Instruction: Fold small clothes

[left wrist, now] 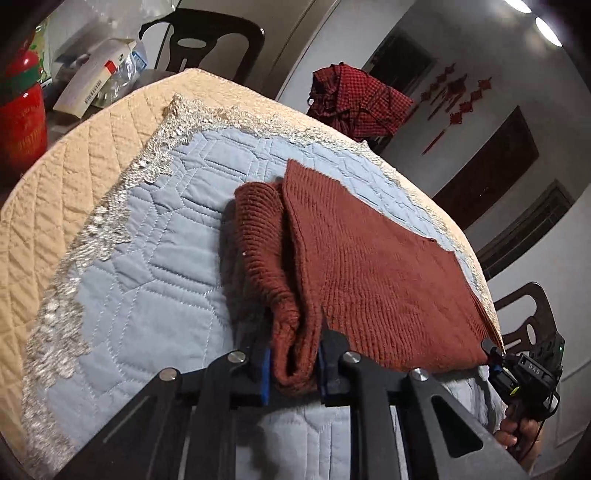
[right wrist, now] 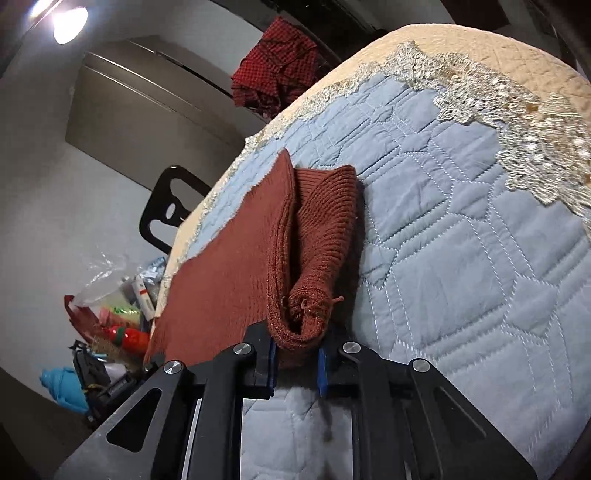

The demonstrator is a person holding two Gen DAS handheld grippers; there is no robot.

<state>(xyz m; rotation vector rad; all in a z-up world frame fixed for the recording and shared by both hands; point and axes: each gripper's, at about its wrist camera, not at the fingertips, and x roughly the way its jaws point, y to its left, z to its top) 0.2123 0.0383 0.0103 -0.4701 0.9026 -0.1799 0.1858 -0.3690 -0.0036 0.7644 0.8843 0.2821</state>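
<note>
Left gripper [left wrist: 294, 373]: level, low over quilted mat [left wrist: 147, 258], clamped on rust knit garment [left wrist: 369, 266] near mat's front edge. Right gripper [right wrist: 295, 365]: same pose, pinching opposite rolled fold. Beyond: checked red cloth [left wrist: 354, 99], chair [left wrist: 207, 40].

I'm seeing a round table [left wrist: 66, 177] under a beige quilted cover, with a blue quilted mat [left wrist: 147, 258] edged in lace on top. Dark chairs [left wrist: 218, 40] sit at the far side, another chair [right wrist: 166, 206] off the edge. White walls, red knot ornaments [left wrist: 458, 107] hanging, dark framed panels [left wrist: 491, 166]. Ceiling lamp [right wrist: 68, 22] is lit. Red checked cloth [left wrist: 358, 99] is draped behind the table.
</note>
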